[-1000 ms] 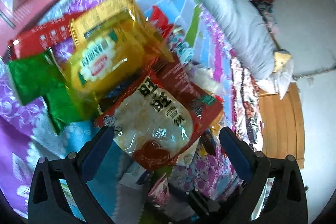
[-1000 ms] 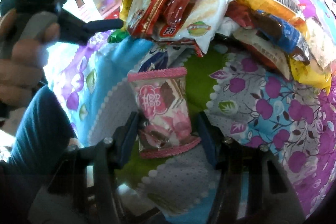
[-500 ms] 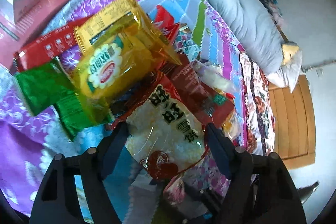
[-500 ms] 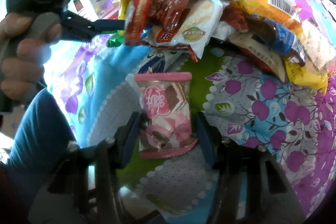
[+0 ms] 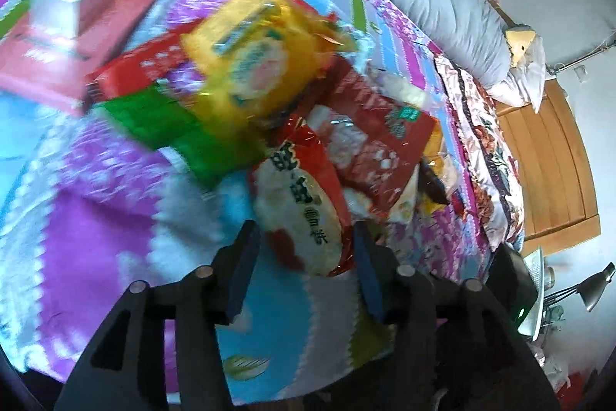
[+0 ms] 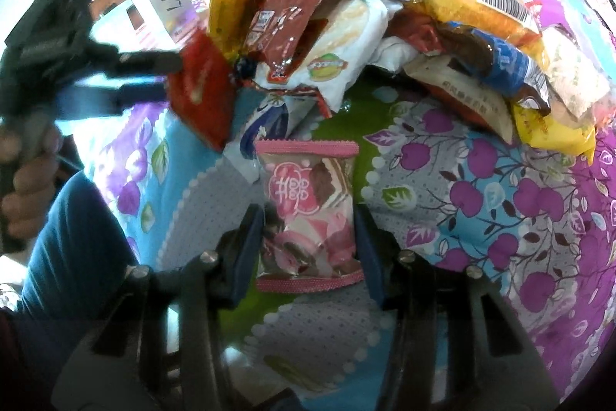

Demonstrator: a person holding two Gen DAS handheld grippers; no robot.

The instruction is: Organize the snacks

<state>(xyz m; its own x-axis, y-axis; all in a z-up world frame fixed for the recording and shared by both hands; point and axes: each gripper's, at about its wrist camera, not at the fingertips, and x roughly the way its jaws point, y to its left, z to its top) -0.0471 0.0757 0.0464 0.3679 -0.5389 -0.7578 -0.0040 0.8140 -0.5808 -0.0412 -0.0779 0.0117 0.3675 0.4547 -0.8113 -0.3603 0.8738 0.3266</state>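
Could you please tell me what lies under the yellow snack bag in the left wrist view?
The yellow snack bag overlaps a green packet and a red packet. Whatever lies beneath its middle is covered.

A red rice-cracker packet (image 5: 304, 214) tilts off the snack heap (image 6: 385, 26); a pink packet (image 6: 308, 218) lies flat nearby.

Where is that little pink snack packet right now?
In the right wrist view, the pink packet lies on the bedspread between the right gripper's closing jaws, just below the snack pile.
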